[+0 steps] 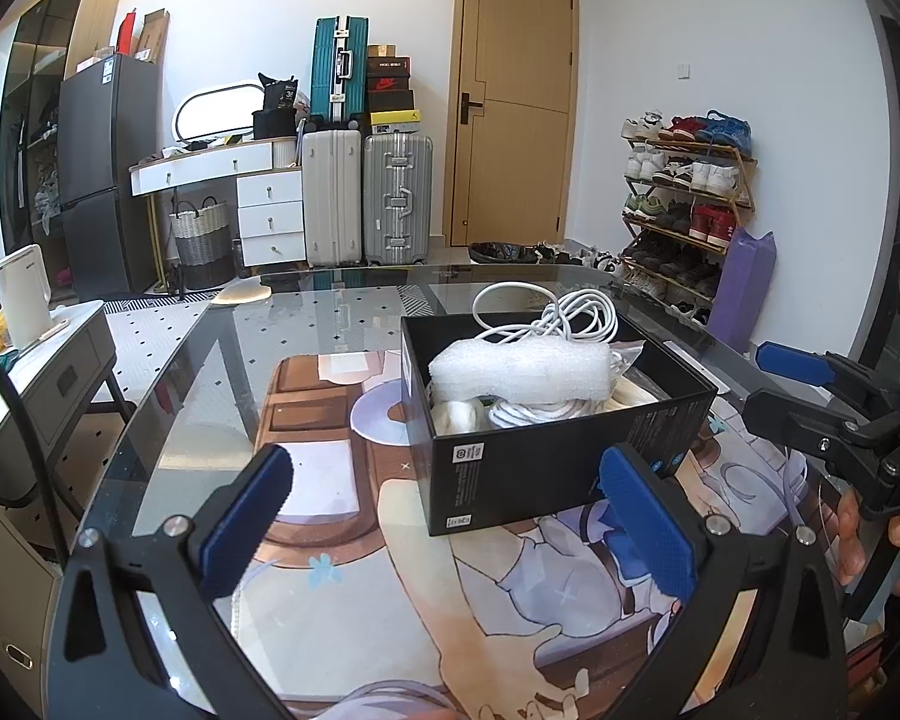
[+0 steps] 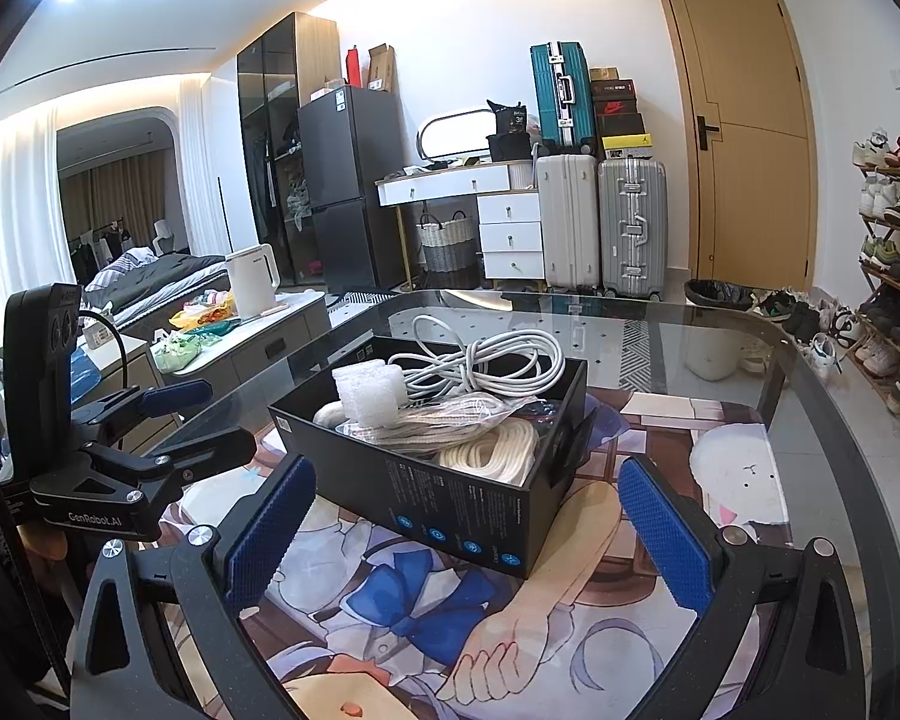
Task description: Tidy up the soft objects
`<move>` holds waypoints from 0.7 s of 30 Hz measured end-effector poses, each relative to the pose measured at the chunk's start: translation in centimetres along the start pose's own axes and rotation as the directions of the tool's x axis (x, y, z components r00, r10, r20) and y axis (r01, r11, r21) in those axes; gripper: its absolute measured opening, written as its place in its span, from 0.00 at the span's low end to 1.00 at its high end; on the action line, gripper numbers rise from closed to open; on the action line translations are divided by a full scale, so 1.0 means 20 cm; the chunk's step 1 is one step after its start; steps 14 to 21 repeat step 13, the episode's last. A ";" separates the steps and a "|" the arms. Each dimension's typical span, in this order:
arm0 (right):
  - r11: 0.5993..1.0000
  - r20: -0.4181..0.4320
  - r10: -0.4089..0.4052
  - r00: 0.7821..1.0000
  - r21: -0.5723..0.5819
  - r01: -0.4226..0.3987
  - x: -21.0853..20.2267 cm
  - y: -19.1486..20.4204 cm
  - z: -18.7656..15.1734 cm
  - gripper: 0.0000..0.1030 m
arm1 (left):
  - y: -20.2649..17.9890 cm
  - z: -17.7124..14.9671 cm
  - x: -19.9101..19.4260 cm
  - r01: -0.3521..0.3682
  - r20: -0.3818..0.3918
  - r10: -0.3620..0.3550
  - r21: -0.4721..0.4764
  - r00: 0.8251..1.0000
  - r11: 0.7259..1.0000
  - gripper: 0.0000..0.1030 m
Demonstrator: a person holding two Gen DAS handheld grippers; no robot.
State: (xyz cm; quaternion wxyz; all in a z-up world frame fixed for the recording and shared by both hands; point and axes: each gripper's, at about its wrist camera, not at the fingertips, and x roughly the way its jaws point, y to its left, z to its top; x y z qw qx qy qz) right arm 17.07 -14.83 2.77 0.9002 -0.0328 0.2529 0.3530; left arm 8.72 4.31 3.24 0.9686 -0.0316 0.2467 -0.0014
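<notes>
The left gripper (image 1: 450, 516) is spread wide with nothing between its blue pads (image 1: 246, 519) — it hangs low in the frame above the printed mat (image 1: 354, 612). The right gripper (image 2: 468, 534) is likewise released and empty, its pads (image 2: 270, 528) framing the lower middle of the right wrist view.

Just past both sets of fingers stands the black box (image 1: 528, 468), open-topped, resting on the mat at the centre of each view. Inside it, a roll of white foam wrap (image 1: 519, 369) lies across the top of the pile; in the right wrist view it sits at the box's left end. Behind the foam a coiled white cable (image 2: 480, 360) loops above the far rim. A coil of white rope (image 2: 498, 450) fills the near right corner in the right wrist view, with a clear plastic bag (image 2: 450, 417) of cord between the rope and the foam.

The mat covers the glass table (image 2: 720, 336). At the far wall — upper middle of the frame — stand suitcases (image 1: 366, 198), with a shoe rack (image 1: 684, 204) at right.
</notes>
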 end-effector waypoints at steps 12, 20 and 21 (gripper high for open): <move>1.000 -0.002 0.001 1.000 0.000 -0.001 -0.01 -0.01 -0.01 0.99 | 0.00 0.00 0.00 0.006 0.000 -0.006 0.001 1.000 1.000 1.00; 1.000 -0.002 0.001 1.000 0.000 -0.001 -0.01 -0.01 -0.01 0.99 | 0.00 0.00 0.00 0.004 0.000 -0.004 0.000 1.000 1.000 1.00; 1.000 -0.002 0.001 1.000 0.000 -0.001 -0.01 -0.01 -0.01 0.99 | 0.00 0.00 0.00 0.004 0.000 -0.004 0.000 1.000 1.000 1.00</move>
